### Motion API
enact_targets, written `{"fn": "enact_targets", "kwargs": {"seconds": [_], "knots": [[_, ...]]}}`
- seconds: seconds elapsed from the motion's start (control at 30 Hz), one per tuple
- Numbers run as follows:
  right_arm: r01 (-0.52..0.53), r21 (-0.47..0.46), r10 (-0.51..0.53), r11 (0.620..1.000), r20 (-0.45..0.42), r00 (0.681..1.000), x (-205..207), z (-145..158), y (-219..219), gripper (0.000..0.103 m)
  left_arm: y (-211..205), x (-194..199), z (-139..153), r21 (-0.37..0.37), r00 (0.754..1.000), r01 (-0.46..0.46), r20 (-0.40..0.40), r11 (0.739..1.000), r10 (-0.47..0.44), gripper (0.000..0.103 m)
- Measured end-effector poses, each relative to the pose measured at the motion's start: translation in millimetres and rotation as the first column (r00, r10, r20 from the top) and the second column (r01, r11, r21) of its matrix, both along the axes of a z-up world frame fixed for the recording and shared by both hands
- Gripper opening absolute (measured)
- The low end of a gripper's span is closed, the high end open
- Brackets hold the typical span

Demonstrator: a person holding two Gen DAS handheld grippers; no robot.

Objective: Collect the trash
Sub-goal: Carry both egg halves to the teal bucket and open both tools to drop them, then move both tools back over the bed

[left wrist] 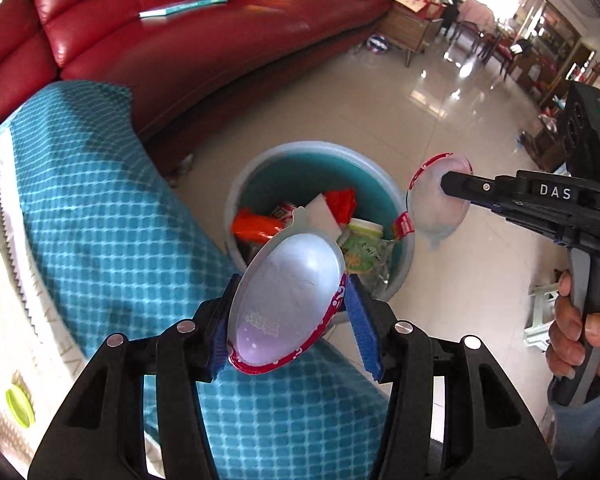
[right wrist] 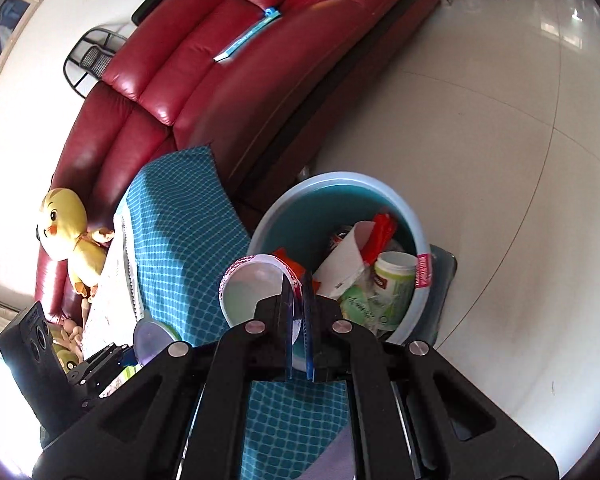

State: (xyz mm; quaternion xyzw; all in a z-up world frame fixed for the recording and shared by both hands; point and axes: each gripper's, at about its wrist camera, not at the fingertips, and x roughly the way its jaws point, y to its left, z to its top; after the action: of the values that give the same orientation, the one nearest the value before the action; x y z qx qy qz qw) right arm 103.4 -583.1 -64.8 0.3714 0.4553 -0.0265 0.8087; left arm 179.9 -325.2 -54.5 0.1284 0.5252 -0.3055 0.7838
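wrappers and a bottle are already held in the bin [left wrist: 236,196], while a cup [left wrist: 288,296] is gripped by the left tool [left wrist: 296,328] and another cup [right wrist: 256,292] by the right tool [right wrist: 298,320] just beside it, not yet dropped.

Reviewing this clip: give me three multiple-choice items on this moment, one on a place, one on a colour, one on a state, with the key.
1. Where does the bin stand?
A. on the sofa
B. on the floor beside the table
C. on the table

2. What colour is the sofa?
A. red
B. grey
C. green

3. What does the right gripper hold?
A. nothing
B. a book
C. a plastic cup

Key: B, it sits on the tiles by the blue cloth; A, red leather; C, pads pinch the cup's rim.
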Motion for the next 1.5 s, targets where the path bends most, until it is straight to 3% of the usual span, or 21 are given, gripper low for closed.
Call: {"fn": "enact_targets", "kwargs": {"seconds": [0.3, 0.47, 0.77, 0.87, 0.9, 0.97, 1.03, 1.1, 1.23, 1.5], "knots": [[0.028, -0.006, -0.028, 1.0, -0.021, 0.999, 4, -6, -22, 0.004, -46, 24, -32, 0.023, 0.999, 0.008, -0.052, 1.0, -0.007, 0.054], [0.027, 0.002, -0.027, 1.0, -0.031, 0.999, 7, -12, -24, 0.004, -48, 27, -37, 0.033, 0.999, -0.014, -0.029, 0.999, 0.015, 0.079], [-0.002, 0.001, 0.002, 1.0, -0.054, 0.999, 18, -21, -11, 0.005, -22, 24, -32, 0.026, 0.997, -0.065, -0.027, 0.998, 0.066, 0.089], [-0.02, 0.002, 0.02, 1.0, -0.071, 0.997, 24, -24, -4, 0.013, -13, 21, -29, 0.021, 0.997, -0.076, -0.027, 0.997, 0.076, 0.092], [-0.022, 0.006, 0.023, 1.0, -0.074, 0.997, 26, -26, -3, 0.033, -9, 20, -28, 0.019, 0.996, -0.08, -0.027, 0.997, 0.08, 0.092], [-0.02, -0.008, 0.019, 1.0, -0.073, 0.997, 27, -25, 1, 0.054, -3, 19, -28, 0.018, 0.996, -0.085, -0.028, 0.996, 0.086, 0.093], [-0.023, -0.011, 0.022, 1.0, -0.078, 0.997, 28, -26, 4, 0.055, 2, 18, -28, 0.019, 0.995, -0.09, -0.029, 0.996, 0.091, 0.093], [-0.021, -0.012, 0.02, 1.0, -0.086, 0.996, 29, -26, 6, 0.068, 7, 15, -29, 0.019, 0.995, -0.092, -0.032, 0.996, 0.092, 0.094], [-0.023, -0.025, 0.021, 0.999, -0.105, 0.994, 28, -25, 13, 0.074, 15, 12, -31, 0.017, 0.995, -0.092, -0.043, 0.996, 0.093, 0.094], [-0.047, -0.051, 0.04, 0.998, -0.137, 0.99, 26, -18, 30, 0.076, 30, 3, -27, -0.006, 0.993, -0.107, -0.055, 0.994, 0.106, 0.094]]}}
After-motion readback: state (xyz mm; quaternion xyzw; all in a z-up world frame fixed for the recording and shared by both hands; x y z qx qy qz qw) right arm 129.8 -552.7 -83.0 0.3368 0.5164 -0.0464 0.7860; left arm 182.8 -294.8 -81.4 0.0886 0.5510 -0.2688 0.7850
